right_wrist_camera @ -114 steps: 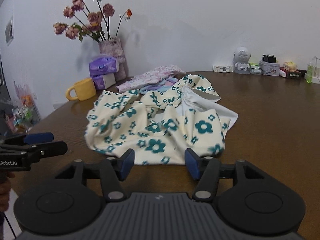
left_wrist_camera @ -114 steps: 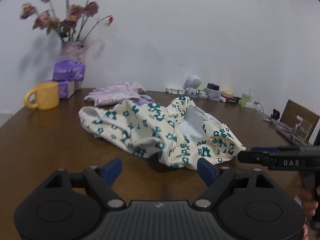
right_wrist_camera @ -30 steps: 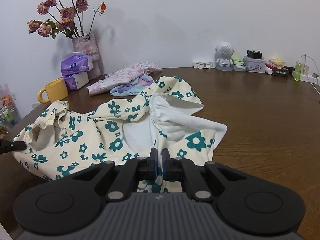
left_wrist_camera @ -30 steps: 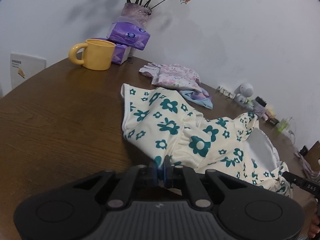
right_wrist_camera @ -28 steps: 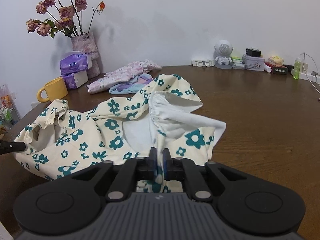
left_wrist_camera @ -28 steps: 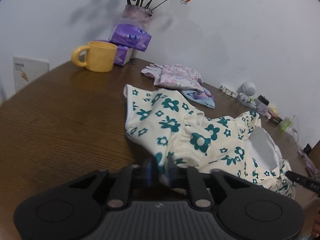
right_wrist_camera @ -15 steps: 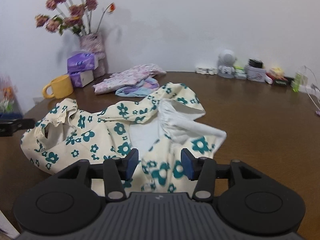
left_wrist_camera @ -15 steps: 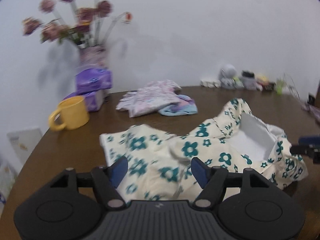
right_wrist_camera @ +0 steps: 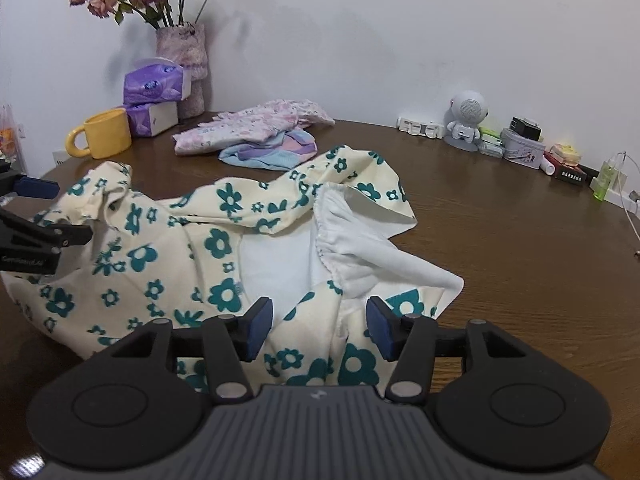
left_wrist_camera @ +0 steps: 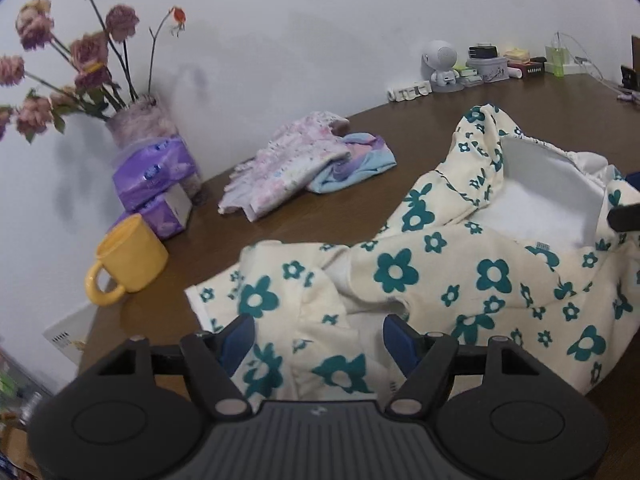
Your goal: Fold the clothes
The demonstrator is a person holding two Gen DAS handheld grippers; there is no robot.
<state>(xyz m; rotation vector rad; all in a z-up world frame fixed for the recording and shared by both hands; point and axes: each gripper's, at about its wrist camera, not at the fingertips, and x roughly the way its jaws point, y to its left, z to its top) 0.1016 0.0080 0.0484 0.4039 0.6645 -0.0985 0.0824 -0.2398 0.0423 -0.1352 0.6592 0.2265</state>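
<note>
You are holding both grippers low over the near edge of the floral garment [left_wrist_camera: 440, 272], which is lying crumpled on the brown table [right_wrist_camera: 520, 240] with its white lining turned up toward the right side. Your left gripper [left_wrist_camera: 319, 338] is standing wide, its jaws having just been opening; cloth is lying between the blue pads [left_wrist_camera: 236, 338] but they are not pressing on it. Your right gripper [right_wrist_camera: 319, 328] is standing about half open, its jaws likewise just opening further, with a fold of the garment lying loose between the pads [right_wrist_camera: 378, 328]. In the right wrist view your left gripper is showing at the far left edge, over the garment's ruffled end.

Behind the garment, a small pile of pink and blue clothes [right_wrist_camera: 260, 136] is sitting apart from it. A yellow mug [right_wrist_camera: 106, 138] is standing beside purple tissue packs [right_wrist_camera: 154, 90] and a vase [right_wrist_camera: 184, 64] of dried roses by the wall. A small robot figure [right_wrist_camera: 466, 120] and other clutter are lining the far right edge.
</note>
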